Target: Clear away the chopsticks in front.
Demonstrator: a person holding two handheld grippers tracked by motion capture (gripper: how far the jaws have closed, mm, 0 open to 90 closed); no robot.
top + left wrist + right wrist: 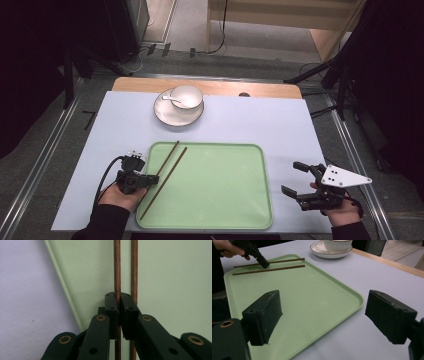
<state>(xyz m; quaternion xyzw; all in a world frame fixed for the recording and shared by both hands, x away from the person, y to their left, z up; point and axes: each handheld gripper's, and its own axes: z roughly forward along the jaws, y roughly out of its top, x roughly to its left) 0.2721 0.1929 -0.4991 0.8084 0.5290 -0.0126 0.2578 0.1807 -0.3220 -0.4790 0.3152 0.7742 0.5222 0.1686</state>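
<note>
One chopstick [117, 270] is lying on the green tray [215, 185] near its left edge, pinched by the fully closed left hand-held gripper [119, 302] for lifting; its mate [134, 270] is lying just beside. The right hand-held gripper [322, 315] is waiting wide open, empty, over the table [280, 125].

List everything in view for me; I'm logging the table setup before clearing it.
Tray: one, light green, near middle of the mat.
Chopsticks: two, dark brown, lying on the tray's left side; one clamped by the left claw.
Saucer: one, white, far side of the mat.
Bowl: one, white, on the saucer.
Spoon: one, white, in the bowl.
Mat: one, pale lilac, covering the table.
Left claw: one, black, shut on a chopstick.
Right claw: one, black, open, by the tray's right edge.
</note>
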